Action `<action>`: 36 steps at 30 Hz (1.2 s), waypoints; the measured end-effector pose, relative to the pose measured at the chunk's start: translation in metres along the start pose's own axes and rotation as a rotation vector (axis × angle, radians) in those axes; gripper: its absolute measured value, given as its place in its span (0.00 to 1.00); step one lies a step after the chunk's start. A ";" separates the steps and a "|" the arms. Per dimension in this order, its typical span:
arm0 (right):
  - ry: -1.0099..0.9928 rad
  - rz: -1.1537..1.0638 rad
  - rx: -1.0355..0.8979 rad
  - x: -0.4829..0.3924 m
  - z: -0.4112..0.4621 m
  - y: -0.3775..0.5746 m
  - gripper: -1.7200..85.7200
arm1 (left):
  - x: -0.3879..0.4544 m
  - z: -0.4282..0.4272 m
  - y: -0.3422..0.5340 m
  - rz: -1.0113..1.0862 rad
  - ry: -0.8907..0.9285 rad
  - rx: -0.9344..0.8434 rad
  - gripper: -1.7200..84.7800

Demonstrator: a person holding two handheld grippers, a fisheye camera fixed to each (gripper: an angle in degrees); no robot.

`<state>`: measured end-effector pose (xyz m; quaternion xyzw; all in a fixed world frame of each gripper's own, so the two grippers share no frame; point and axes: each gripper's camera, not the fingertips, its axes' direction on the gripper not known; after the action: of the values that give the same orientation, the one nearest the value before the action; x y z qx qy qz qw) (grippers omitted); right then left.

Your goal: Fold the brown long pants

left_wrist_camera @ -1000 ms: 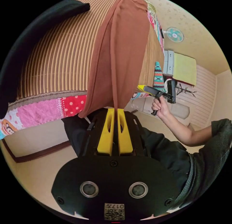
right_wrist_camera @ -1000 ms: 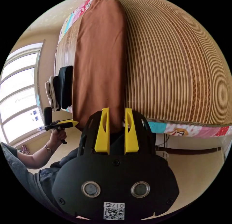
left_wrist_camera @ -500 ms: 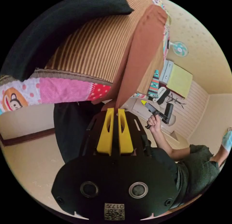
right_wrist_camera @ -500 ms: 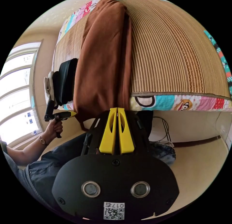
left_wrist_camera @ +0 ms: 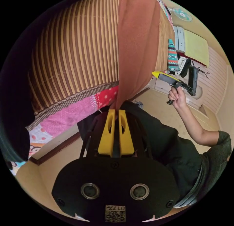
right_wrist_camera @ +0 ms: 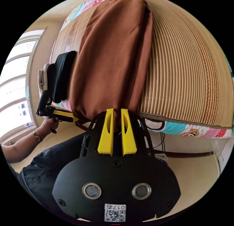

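**Both grippers at the pants' near end**

While the brown pants [left_wrist_camera: 136, 40] lie lengthwise on the striped mat [left_wrist_camera: 73, 53] that covers the bed, your left gripper [left_wrist_camera: 116, 111] has its yellow jaws nearly together, pinching a thin edge of the cloth where it hangs over the mat's border. In that same left gripper view, your other hand [left_wrist_camera: 176, 95] holds the right gripper [left_wrist_camera: 156, 74] off to the side, near the pants' far edge.

In the right gripper view, the pants [right_wrist_camera: 112, 57] run up the mat [right_wrist_camera: 185, 72], with a folded black garment [right_wrist_camera: 61, 77] beside them. Your right gripper [right_wrist_camera: 117, 111] has its jaws a little apart with the hem between them; you cannot tell whether both jaws press on it.
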<state>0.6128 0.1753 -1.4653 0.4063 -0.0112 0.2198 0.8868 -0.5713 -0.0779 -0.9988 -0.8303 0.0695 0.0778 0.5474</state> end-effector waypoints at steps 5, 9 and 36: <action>-0.078 0.005 -0.021 0.012 0.011 0.003 0.11 | 0.018 0.006 -0.005 0.021 0.000 -0.006 0.02; -0.158 0.128 0.013 0.031 0.028 -0.001 0.10 | 0.022 0.013 -0.008 -0.019 0.026 0.018 0.02; -0.642 0.079 0.277 0.200 -0.021 0.026 0.15 | 0.101 -0.051 -0.024 0.025 0.144 0.530 0.18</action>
<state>0.7798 0.2819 -1.4207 0.5703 -0.2752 0.1145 0.7655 -0.4648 -0.1186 -0.9786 -0.6605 0.1363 0.0044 0.7384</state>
